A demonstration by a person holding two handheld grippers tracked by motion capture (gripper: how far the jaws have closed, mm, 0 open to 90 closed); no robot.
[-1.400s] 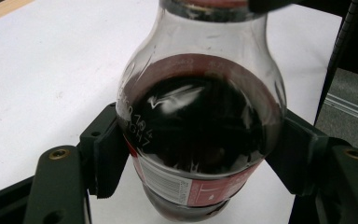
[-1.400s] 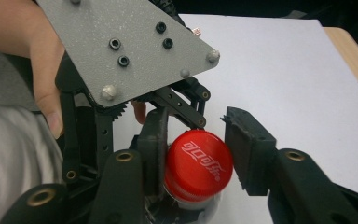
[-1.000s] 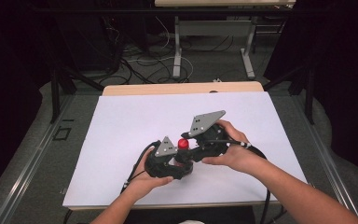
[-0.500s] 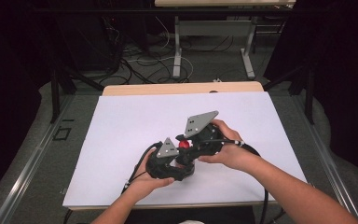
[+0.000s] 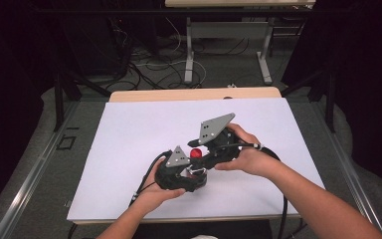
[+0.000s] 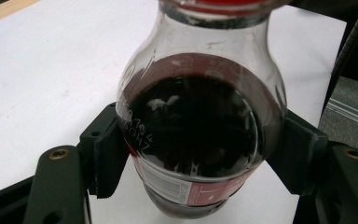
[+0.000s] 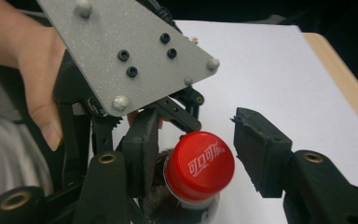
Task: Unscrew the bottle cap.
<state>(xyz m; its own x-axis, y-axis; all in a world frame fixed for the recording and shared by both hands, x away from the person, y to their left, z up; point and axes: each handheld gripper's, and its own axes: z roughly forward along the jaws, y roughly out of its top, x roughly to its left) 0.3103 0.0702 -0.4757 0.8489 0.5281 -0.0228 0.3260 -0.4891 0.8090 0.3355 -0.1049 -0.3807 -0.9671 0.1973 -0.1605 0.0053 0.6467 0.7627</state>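
Observation:
A small clear cola bottle point(image 6: 200, 135) holds dark liquid and has a red cap point(image 7: 200, 165). It stands near the front middle of the white table. My left gripper point(image 6: 200, 158) is shut on the bottle's round body, one pad on each side. In the high view my left gripper point(image 5: 195, 175) sits low by the bottle and the cap point(image 5: 195, 153) shows above it. My right gripper point(image 7: 198, 151) reaches over from the right with its jaws on either side of the cap. Its jaws have just been opening, and the right pad point(image 7: 261, 149) stands a little off the cap.
A white sheet point(image 5: 129, 139) covers the table, with a wooden edge point(image 5: 194, 94) at the far side. Cables and metal table legs point(image 5: 189, 55) lie on the floor beyond. A grey three-cornered plate point(image 7: 126, 51) on the left gripper rises close to the right gripper's jaws.
The right gripper shifted slightly left toward the cap and its grey plate tipped a little. The left hand and the bottle stayed where they were.

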